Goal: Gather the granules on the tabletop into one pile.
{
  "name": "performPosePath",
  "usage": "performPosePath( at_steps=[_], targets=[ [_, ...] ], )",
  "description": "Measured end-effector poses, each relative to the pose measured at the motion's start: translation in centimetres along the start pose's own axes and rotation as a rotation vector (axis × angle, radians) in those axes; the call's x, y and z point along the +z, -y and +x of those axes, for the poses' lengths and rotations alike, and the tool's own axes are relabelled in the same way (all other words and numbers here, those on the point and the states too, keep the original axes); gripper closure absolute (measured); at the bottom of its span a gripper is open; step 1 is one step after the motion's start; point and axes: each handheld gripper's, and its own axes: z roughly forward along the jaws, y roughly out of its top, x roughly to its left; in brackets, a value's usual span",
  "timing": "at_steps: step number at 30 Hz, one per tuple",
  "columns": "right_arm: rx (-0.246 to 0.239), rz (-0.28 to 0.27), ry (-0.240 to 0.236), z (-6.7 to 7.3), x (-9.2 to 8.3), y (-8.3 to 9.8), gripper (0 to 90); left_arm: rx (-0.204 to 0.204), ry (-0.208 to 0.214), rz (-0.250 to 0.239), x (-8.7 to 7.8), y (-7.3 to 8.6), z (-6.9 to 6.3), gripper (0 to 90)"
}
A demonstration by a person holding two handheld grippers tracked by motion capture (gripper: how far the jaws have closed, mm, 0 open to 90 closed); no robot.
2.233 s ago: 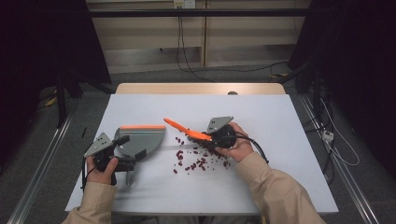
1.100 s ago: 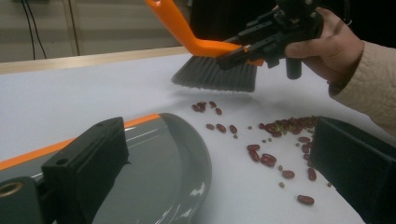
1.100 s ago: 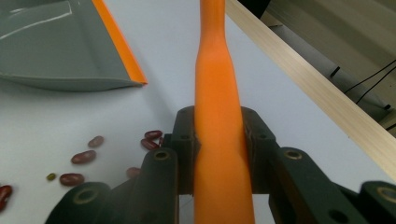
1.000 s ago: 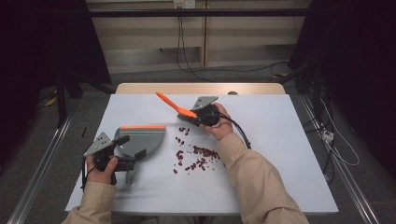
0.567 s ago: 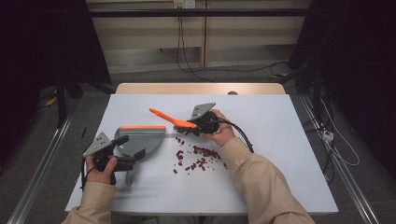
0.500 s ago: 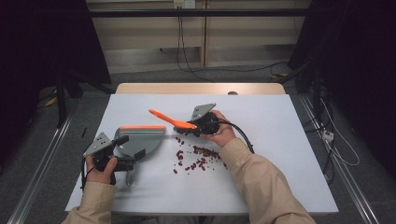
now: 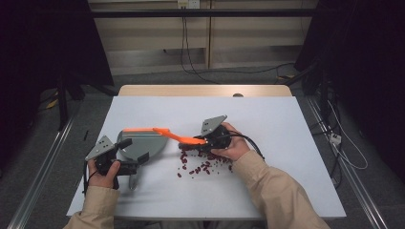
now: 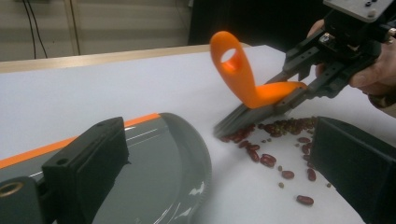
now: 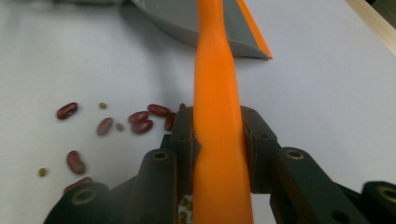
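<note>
So the right tool (image 7: 204, 142) is pinched tight on the orange brush (image 9: 215, 116), gripping its handle low, just above the bristles. That's a good spot, since the handle looks stiff, smooth plastic and light, so it could twist if held higher up. The bristles sit on the counter (image 7: 286, 124) at the edge of the scattered beans (image 7: 203, 164), which look small, hard and prone to rolling. The grey dustpan (image 7: 141, 143) lies just left of the beans, clamped by the left tool (image 7: 128, 155). Nothing stands between the beans and the dustpan.
</note>
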Motion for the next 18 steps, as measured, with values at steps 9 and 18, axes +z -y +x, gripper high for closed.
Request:
performPosePath(
  at_steps=[9,18],
  targets=[
    [-0.008,-0.002,-0.02,1.8,-0.9,0.2,70.8,0.0,0.003,0.001,0.1,0.0,-0.1,4.1],
    [0.025,-0.029,0.025,1.8,-1.1,-0.1,71.3,0.0,0.003,-0.001,0.0,0.0,-0.1,4.1]
  ],
)
